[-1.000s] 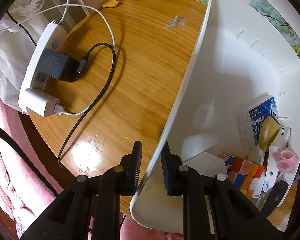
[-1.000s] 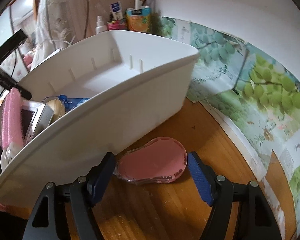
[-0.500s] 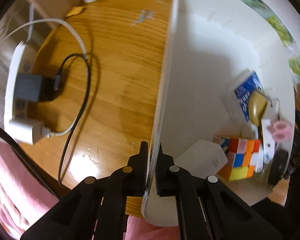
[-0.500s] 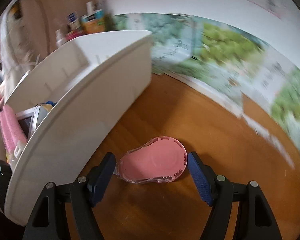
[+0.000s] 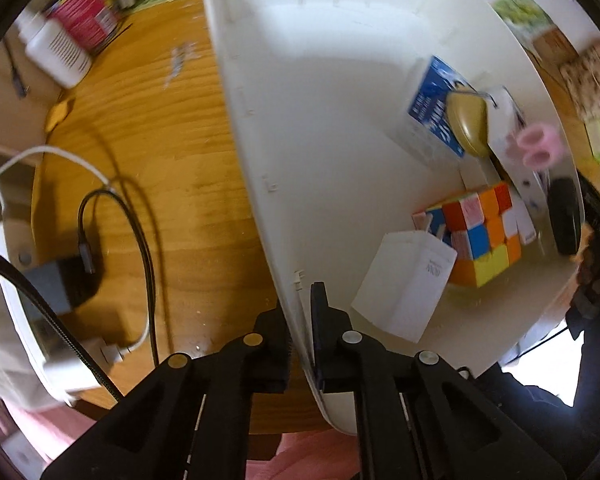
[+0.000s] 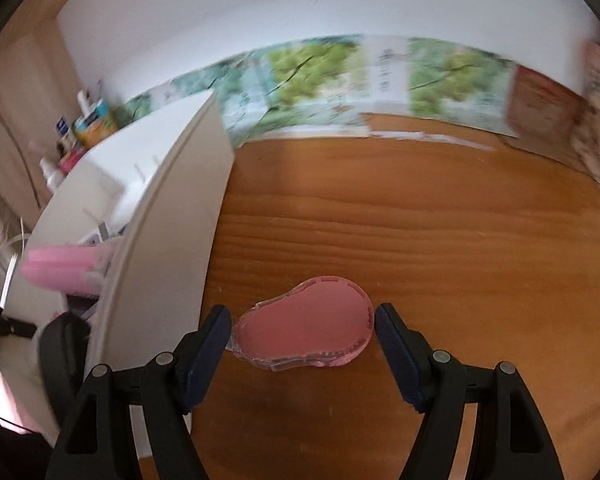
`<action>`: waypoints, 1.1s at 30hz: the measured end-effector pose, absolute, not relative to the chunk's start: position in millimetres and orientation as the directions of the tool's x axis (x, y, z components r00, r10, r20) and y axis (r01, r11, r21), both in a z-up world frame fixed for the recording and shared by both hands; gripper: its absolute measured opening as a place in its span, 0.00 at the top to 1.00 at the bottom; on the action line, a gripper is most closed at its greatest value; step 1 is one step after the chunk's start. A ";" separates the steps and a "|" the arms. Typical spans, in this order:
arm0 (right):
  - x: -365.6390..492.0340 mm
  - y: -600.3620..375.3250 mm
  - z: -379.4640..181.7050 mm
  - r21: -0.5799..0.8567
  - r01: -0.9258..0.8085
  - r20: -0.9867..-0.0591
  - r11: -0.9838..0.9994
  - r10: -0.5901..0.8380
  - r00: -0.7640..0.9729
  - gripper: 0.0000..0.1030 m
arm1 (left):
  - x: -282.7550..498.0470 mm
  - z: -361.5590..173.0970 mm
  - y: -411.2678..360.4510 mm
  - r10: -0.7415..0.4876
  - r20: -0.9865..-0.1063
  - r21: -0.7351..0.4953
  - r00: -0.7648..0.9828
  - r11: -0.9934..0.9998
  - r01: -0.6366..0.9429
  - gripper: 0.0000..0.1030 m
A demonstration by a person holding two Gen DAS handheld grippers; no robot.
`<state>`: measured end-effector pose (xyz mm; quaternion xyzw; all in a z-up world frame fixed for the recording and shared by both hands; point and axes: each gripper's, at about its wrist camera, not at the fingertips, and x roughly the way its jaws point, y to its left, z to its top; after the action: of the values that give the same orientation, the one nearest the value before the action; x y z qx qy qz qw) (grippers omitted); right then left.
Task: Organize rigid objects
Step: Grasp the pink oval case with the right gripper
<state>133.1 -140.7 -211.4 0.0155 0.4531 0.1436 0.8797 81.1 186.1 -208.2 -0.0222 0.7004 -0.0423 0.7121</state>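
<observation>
Task is most of the way through, judging by the load in the bin [image 5: 340,128]. It holds a cube [image 5: 480,240], a white box [image 5: 404,284], a blue box [image 5: 432,108], a tan oval thing [image 5: 470,124], a pink roller [image 5: 536,146] and a black item [image 5: 564,216], all bunched at the end ahead-right of the left gripper [image 5: 300,332]. The far end of the bin is bare.

Left fingers are nearly closed, pinching the bin wall between them, one finger outside and one inside.

One thing left out: the pink case [image 6: 304,332] lies flat on the table [image 6: 420,220], directly between the fingers of the right gripper [image 6: 302,340]. Those fingers are wide open, one on each side of the case, neither clearly touching it. The bin wall stands just left of the left finger.

Remaining, probably: close on the case, lift it, drop it in the bin. Other table clutter (charger [image 5: 60,280], bottle [image 5: 56,52]) sits left of the left fingers; unclear whether it belongs to the task.
</observation>
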 end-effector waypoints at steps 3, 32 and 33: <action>116.9 -154.9 -194.2 0.132 -0.149 -0.779 0.980 0.196 0.596 0.80 | 84.2 -207.9 185.3 -0.104 -0.995 -0.103 0.012 0.993 0.056 0.89; 145.5 -114.2 -225.1 0.081 0.102 -0.956 0.991 0.048 0.288 0.30 | 96.3 -195.5 208.5 -0.017 -0.994 -0.006 0.107 0.995 0.103 0.92; 147.3 -113.6 -226.5 0.081 0.114 -0.960 0.990 0.047 0.276 0.30 | 92.6 -192.2 201.9 -0.015 -0.994 -0.003 0.109 0.994 0.108 0.92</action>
<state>147.3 -113.6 -226.5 0.0669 0.6013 -0.0210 0.7960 92.6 201.9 -192.2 0.0347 0.6662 -0.0413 0.7438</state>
